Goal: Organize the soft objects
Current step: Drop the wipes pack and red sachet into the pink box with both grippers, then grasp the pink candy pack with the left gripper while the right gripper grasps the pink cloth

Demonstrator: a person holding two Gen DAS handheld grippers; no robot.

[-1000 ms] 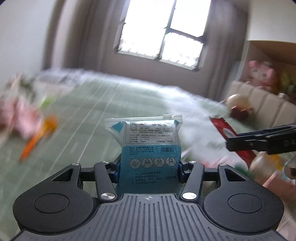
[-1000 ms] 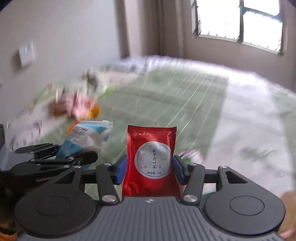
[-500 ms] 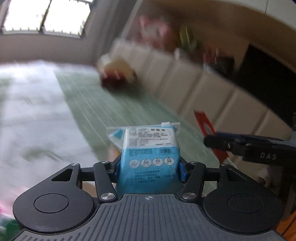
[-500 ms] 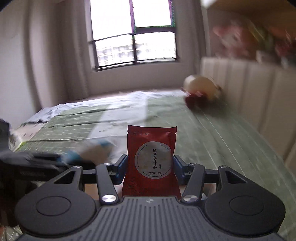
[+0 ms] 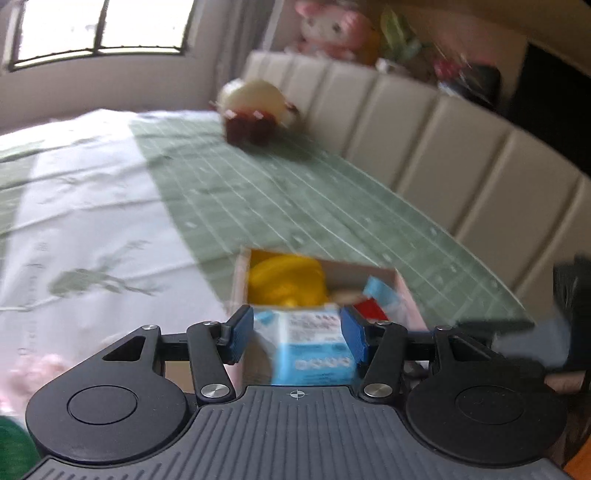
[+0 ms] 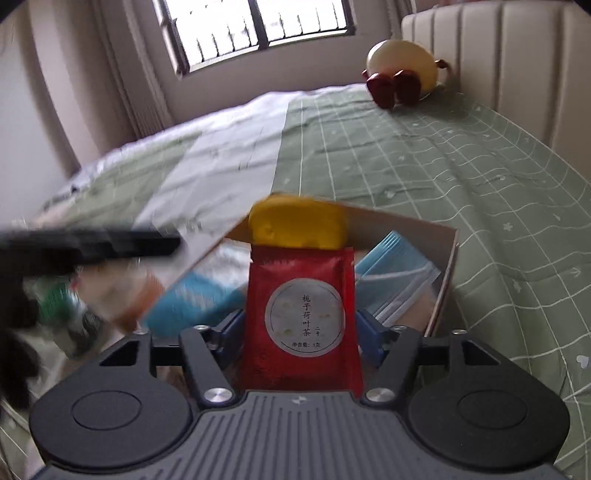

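Note:
My left gripper (image 5: 297, 338) has its jaws spread wider than before; the blue mask packet (image 5: 309, 350) sits between them, tipped down over the open cardboard box (image 5: 404, 291) on the bed. I cannot tell whether the pads still grip it. The box holds a yellow soft toy (image 5: 284, 282) and other packets. My right gripper (image 6: 300, 338) is shut on a red tea sachet (image 6: 301, 317) and holds it upright above the same box (image 6: 445, 284), where the yellow toy (image 6: 297, 225) and a blue packet (image 6: 195, 299) also show.
The green checked bedspread (image 6: 424, 155) runs to a padded beige headboard (image 5: 424, 147). A round cream plush with red feet (image 6: 400, 72) lies near the headboard. A pink plush (image 5: 332, 27) sits on the shelf above. The left gripper shows as a dark blur (image 6: 85, 247) in the right wrist view.
Both grippers have swung from the bed's far side to the box and dropped over it. The left jaws have widened and the mask packet has sunk lower between them.

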